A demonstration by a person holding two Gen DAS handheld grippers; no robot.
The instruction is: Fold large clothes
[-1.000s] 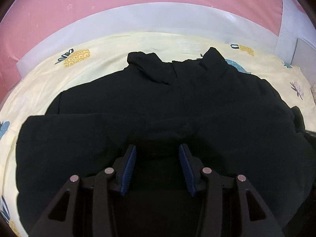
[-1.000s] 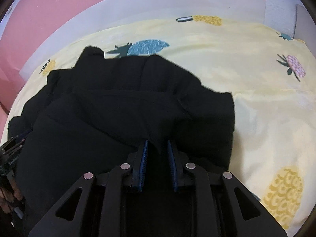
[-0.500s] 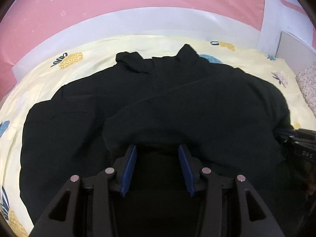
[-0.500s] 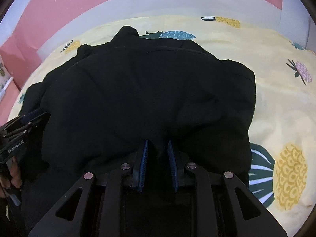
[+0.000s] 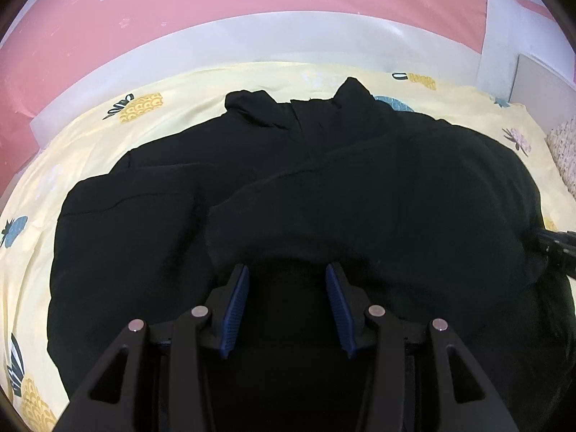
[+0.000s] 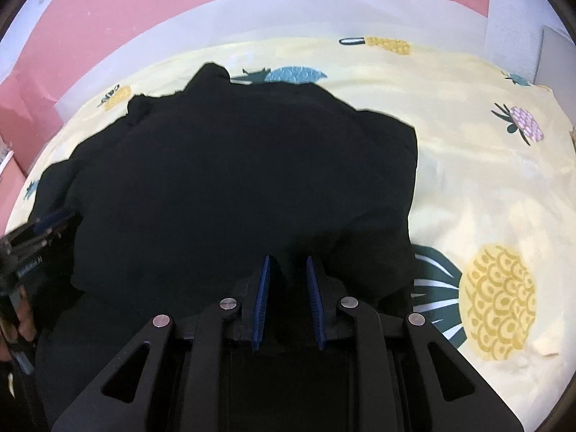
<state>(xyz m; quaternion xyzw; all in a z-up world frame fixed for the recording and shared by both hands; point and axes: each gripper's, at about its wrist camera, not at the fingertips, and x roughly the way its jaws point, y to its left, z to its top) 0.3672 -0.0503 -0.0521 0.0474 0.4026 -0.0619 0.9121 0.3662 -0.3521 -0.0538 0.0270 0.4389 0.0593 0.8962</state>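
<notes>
The right gripper [image 6: 287, 273] has opened a little since a moment ago, and the black jacket [image 5: 324, 194] has settled lower on the bed. The jacket is big, soft and puffy, folded over itself in a lumpy heap on the yellow sheet [image 6: 468, 144], which has pineapple pictures. The right gripper's 2 blue ridged pads [image 6: 262, 295] sit close together with a fold of black cloth between them, but I cannot tell if they squeeze it. The left gripper [image 5: 287, 280] has its 2 pads wide apart, with dark cloth under them and nothing gripped. A pink wall [image 5: 216, 10] rises behind the bed.
</notes>
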